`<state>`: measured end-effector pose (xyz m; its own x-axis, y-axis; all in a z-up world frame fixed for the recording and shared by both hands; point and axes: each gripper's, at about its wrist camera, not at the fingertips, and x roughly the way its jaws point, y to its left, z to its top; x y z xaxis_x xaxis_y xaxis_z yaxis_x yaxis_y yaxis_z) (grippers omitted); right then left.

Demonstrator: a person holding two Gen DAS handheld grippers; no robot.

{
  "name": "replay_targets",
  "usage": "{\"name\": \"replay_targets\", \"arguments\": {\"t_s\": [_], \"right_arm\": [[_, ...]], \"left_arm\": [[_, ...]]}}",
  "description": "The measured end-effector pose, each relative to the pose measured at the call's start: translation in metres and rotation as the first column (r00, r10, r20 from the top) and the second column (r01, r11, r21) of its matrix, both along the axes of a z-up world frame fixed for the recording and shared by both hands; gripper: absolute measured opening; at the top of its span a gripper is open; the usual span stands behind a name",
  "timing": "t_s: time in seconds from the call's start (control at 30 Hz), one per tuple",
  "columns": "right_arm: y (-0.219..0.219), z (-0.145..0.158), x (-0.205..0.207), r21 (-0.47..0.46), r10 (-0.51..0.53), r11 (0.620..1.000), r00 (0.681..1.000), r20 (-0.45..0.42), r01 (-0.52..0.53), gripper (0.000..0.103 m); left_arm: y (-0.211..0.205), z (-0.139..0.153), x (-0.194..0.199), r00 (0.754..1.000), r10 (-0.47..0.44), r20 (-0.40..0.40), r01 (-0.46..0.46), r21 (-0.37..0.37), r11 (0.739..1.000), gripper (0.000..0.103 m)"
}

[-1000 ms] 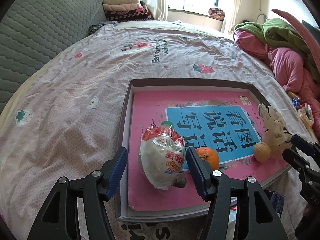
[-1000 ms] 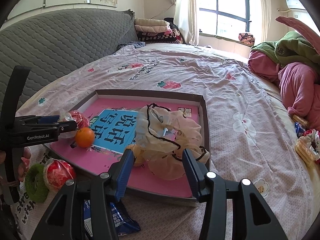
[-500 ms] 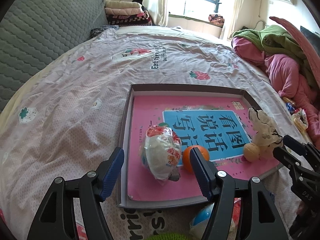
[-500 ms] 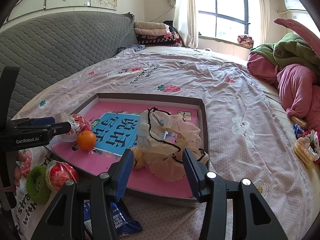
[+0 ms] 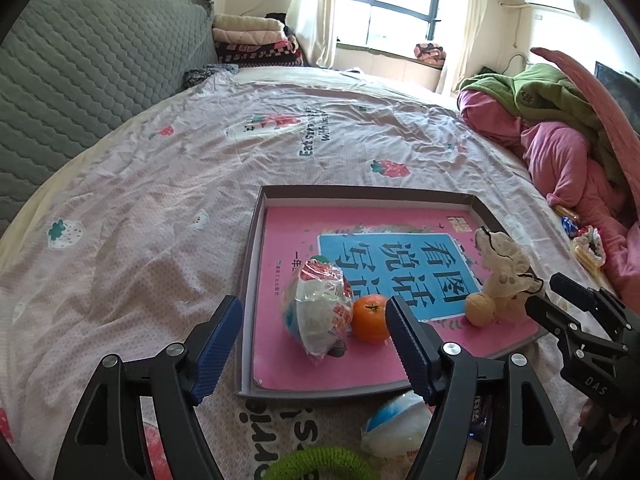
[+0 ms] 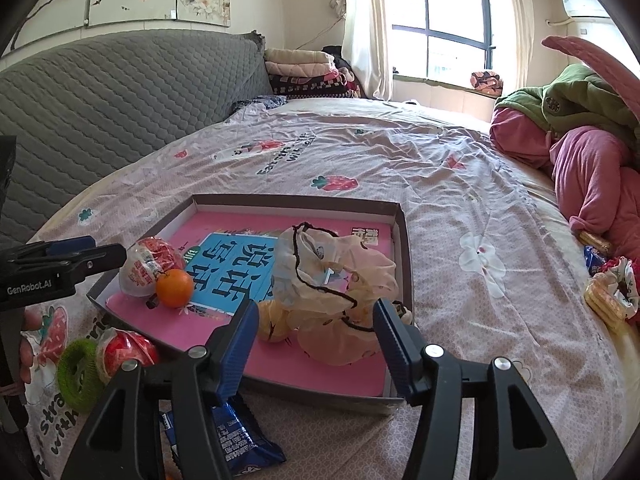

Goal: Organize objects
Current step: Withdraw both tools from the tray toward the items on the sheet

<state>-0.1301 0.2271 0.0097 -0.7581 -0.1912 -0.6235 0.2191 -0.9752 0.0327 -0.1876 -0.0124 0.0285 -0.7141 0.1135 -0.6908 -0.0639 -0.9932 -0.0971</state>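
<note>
The shallow grey cardboard tray (image 5: 249, 280) held one orange mandarin (image 5: 370, 317), one plastic-wrapped ball (image 5: 318, 310) and one cream drawstring pouch (image 6: 328, 280); the left gripper (image 5: 314, 344) and right gripper (image 6: 314, 340) gaped, each grasping nothing.

A home bedroom: a wide bed (image 5: 200, 184) under a strawberry-print sheet, a quilted grey headboard (image 6: 120, 96) at left, folded blankets (image 6: 304, 68) far, a curtained window (image 6: 440, 28) behind.

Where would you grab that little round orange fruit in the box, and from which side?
Pinch the round orange fruit across its middle, coming from above: the plastic-wrapped snack ball presses against one side, so a level approach looks crowded.
</note>
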Motion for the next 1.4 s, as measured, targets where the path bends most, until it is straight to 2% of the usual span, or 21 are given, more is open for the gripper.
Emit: {"name": "replay_targets", "arguments": {"t_s": [0.33, 0.63, 0.73, 1.07, 1.4], "right_arm": [[0.005, 0.009, 0.014, -0.008, -0.027, 1.000, 0.999, -0.031, 0.027, 0.061], [0.000, 0.015, 0.042, -0.012, -0.040, 0.999, 0.995, -0.087, 0.039, 0.063], [0.000, 0.018, 0.051, -0.050, -0.044, 0.998, 0.995, -0.088, 0.040, 0.064], [-0.009, 0.023, 0.074, -0.032, -0.075, 0.997, 0.993, -0.088, 0.072, 0.068], [-0.011, 0.025, 0.089, -0.045, -0.122, 0.992, 0.989, -0.079, 0.118, 0.069]], "left_arm": [[-0.008, 0.012, 0.018, 0.999, 0.022, -0.026, -0.021, 0.031, 0.999, 0.076], [-0.027, 0.007, 0.034, 0.999, 0.046, -0.007, -0.046, 0.076, 0.996, 0.076], [-0.032, 0.004, 0.038, 0.999, 0.043, 0.000, -0.043, 0.091, 0.995, 0.076], [-0.035, 0.003, 0.055, 1.000, 0.020, -0.016, -0.019, 0.068, 0.997, 0.076], [-0.029, 0.003, 0.076, 1.000, -0.013, -0.019, 0.015, 0.081, 0.997, 0.076]]}}
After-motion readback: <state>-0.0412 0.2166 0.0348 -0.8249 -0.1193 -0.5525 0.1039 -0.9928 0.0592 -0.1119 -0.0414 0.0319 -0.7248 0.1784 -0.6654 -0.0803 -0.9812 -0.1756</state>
